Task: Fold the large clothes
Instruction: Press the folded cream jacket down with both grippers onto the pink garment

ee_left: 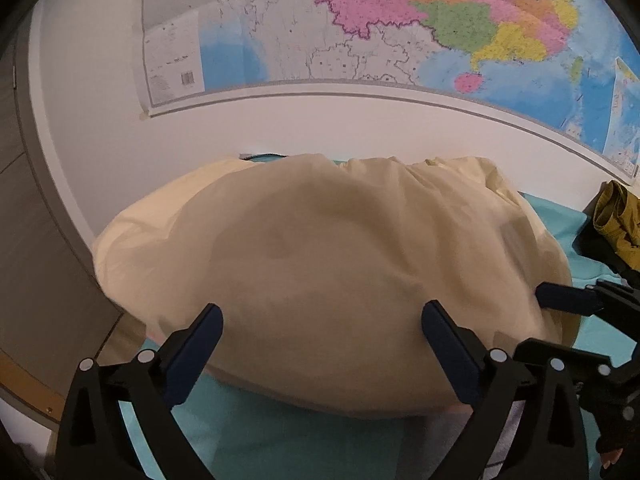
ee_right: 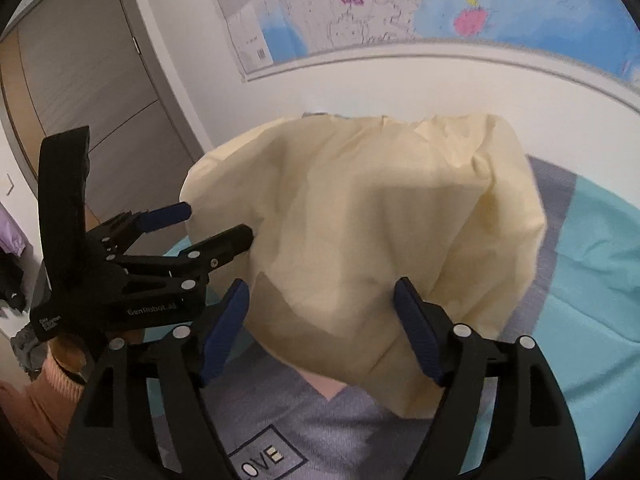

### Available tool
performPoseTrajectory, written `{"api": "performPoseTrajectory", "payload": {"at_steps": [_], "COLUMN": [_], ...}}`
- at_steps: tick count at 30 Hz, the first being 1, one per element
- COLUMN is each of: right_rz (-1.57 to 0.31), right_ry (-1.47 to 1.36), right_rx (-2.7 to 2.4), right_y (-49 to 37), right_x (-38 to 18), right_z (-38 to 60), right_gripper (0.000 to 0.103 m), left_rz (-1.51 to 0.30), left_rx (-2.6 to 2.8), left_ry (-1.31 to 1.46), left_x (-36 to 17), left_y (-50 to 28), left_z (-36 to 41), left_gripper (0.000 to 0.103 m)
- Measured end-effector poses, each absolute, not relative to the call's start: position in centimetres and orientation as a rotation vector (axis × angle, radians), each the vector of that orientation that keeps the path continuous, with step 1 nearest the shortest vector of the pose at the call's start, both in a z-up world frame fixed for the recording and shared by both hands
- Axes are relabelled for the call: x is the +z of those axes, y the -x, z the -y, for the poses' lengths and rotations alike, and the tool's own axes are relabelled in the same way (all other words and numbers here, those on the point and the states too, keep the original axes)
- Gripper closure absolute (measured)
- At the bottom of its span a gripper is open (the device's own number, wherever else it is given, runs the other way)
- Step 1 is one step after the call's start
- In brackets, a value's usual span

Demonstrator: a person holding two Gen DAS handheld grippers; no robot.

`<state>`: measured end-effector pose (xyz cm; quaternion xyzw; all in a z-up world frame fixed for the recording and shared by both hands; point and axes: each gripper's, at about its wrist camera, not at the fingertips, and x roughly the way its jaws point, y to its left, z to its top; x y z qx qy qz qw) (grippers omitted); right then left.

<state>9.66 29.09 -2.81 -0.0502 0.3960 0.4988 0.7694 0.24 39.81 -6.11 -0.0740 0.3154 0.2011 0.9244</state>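
A large cream-yellow garment [ee_left: 320, 276] lies in a folded heap on the turquoise bed sheet [ee_left: 260, 436]; it also fills the middle of the right wrist view [ee_right: 380, 220]. My left gripper [ee_left: 322, 320] is open, its fingers just in front of the garment's near edge, holding nothing. It also shows at the left of the right wrist view [ee_right: 218, 224], jaws apart beside the garment's left edge. My right gripper [ee_right: 320, 300] is open above the garment's near edge. Its fingers [ee_left: 560, 298] show at the right of the left wrist view.
A grey garment with a "LOVE" patch [ee_right: 304, 432] lies under the cream one, near me. An olive-yellow garment [ee_left: 616, 224] lies at the far right on the bed. A wall map [ee_left: 360, 32] hangs behind. A grey wardrobe [ee_right: 80, 92] stands to the left.
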Motion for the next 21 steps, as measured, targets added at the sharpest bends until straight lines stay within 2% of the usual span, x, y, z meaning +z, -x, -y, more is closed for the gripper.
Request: {"api": "performPoseTrajectory", "payload": {"at_steps": [6, 10, 21], "right_rz": [-0.8, -0.75, -0.707], "right_ry": [0.095, 0.102, 0.074], "right_rx": [1.061, 1.05, 1.004], "right_y": [-8.5, -7.6, -5.6], "right_x": [-1.9, -1.1, -0.5], "right_z": [-27.2, -26.1, -22.9], "right_gripper": [0.018, 0.006, 0.006], "left_rz": [-0.61, -0.581, -0.539], "left_rx": [0.441, 0.452, 0.484], "left_ry": [0.188, 0.221, 0.172], "left_x": [-5.2, -4.6, -3.4], "left_y": [1.3, 2.4, 4.5], "left_z": [-38.5, -37.6, -33.8], "left_gripper": [0.007, 0.007, 0.007]}}
